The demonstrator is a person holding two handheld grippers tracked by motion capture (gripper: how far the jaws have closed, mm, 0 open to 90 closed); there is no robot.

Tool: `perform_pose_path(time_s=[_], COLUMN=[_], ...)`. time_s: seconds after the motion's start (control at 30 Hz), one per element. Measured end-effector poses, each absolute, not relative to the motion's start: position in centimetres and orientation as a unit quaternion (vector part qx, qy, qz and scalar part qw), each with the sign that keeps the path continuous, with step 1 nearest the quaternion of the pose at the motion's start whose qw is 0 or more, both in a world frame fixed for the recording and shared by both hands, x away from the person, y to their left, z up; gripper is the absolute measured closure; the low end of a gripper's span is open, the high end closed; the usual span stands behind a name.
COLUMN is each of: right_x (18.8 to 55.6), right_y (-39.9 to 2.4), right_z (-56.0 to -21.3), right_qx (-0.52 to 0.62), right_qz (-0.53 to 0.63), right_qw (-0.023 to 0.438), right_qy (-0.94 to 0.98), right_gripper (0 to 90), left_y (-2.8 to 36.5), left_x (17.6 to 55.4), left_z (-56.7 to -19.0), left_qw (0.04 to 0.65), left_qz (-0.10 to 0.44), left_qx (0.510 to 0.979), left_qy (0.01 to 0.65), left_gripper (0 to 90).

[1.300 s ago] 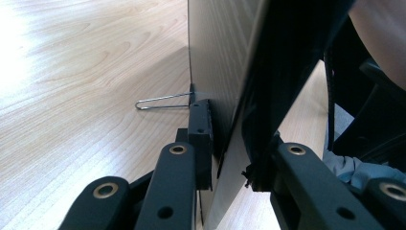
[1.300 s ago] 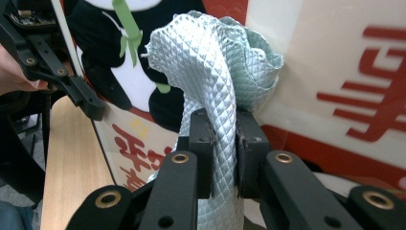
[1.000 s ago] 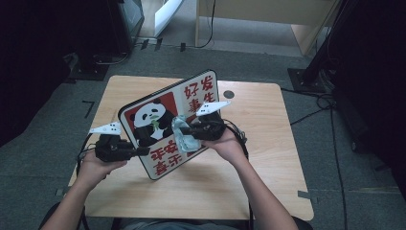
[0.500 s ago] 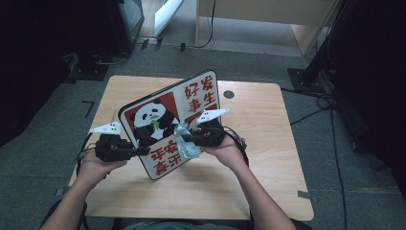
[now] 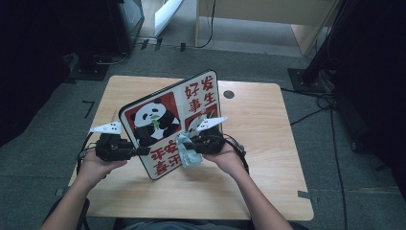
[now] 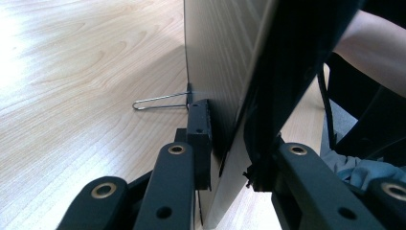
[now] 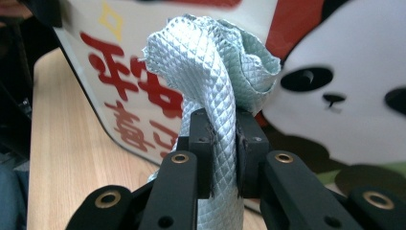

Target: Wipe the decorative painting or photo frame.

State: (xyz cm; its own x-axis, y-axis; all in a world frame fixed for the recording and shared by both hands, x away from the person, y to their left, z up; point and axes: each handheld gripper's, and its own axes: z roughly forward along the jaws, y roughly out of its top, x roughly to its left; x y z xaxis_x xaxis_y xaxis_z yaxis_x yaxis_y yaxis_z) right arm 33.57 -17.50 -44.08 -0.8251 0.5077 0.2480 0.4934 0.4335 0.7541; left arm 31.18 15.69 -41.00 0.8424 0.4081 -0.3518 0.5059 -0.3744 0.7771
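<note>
1. The left gripper (image 5: 139,151) clamps the left edge of the panda sign (image 5: 158,120), one jaw on each face, holding it tilted above the wooden table (image 5: 268,187).
2. A wire stand (image 6: 160,100) sticks out from the sign's back.
3. The right gripper (image 5: 189,143) is clenched on a pale blue cloth (image 7: 210,72), which presses against the sign's printed front.
</note>
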Motion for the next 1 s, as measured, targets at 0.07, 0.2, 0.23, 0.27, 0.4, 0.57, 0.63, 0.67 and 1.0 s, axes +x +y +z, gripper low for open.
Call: perform_pose_path(time_s=[0.07, 0.2, 0.23, 0.27, 0.4, 0.57, 0.63, 0.67, 1.0], right_x=[33.5, 33.4, 33.4, 33.4, 33.1, 32.9, 32.8, 32.8, 32.7], right_y=[-17.5, -17.6, -17.6, -17.6, -17.7, -17.7, -17.7, -17.8, -17.8], right_z=[-44.2, -45.2, -45.4, -45.6, -46.3, -47.5, -47.8, -48.0, -49.0], right_qx=[0.297, 0.300, 0.297, 0.300, 0.305, 0.309, 0.310, 0.310, 0.315], right_qz=[0.440, 0.434, 0.434, 0.431, 0.421, 0.413, 0.410, 0.408, 0.401], right_qw=[0.006, 0.000, 0.002, -0.001, -0.003, -0.009, -0.010, -0.013, -0.025], right_qy=[0.848, 0.849, 0.850, 0.851, 0.855, 0.857, 0.858, 0.858, 0.860], right_gripper=[80.5, 80.5, 80.5, 80.5, 80.5, 80.5, 80.5, 80.5, 80.6], left_y=[15.7, 15.7, 15.7, 15.7, 15.6, 15.6, 15.6, 15.6, 15.7], left_x=[31.2, 31.3, 31.4, 31.4, 31.5, 31.6, 31.6, 31.6, 31.8], left_z=[-41.0, -41.0, -41.0, -41.0, -41.0, -41.1, -41.0, -41.0, -41.1], left_qw=[0.486, 0.485, 0.485, 0.485, 0.486, 0.486, 0.485, 0.485, 0.486], left_qz=[-0.051, -0.054, -0.056, -0.056, -0.058, -0.061, -0.062, -0.062, -0.065], left_qx=[0.828, 0.828, 0.828, 0.828, 0.828, 0.828, 0.829, 0.829, 0.829], left_qy=[0.276, 0.275, 0.275, 0.275, 0.274, 0.273, 0.271, 0.271, 0.268], left_gripper=[76.1, 75.9, 75.9, 75.9, 75.7, 75.5, 75.4, 75.4, 75.1])
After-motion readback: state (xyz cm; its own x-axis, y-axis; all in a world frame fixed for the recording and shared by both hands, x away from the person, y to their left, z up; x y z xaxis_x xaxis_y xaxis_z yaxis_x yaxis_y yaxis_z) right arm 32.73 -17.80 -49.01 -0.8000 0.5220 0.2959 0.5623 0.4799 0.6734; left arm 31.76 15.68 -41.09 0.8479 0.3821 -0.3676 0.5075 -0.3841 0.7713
